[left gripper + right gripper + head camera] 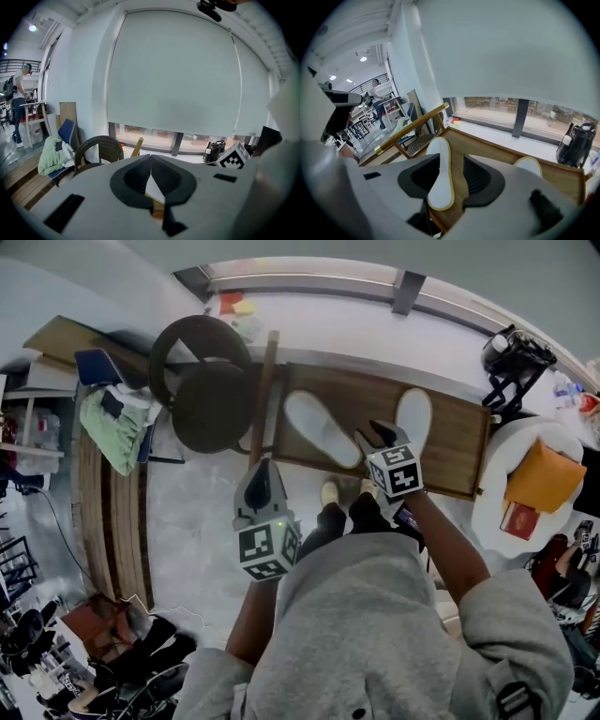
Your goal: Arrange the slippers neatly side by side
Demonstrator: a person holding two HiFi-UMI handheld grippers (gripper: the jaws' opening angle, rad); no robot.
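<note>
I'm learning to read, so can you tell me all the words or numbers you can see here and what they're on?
No words or numbers can be read anywhere in these pictures.
Cubes: only black-and-white square patterns, no letters.
Red box on the white table: any print is too small to read.
Slippers: plain white, no label showing.
</note>
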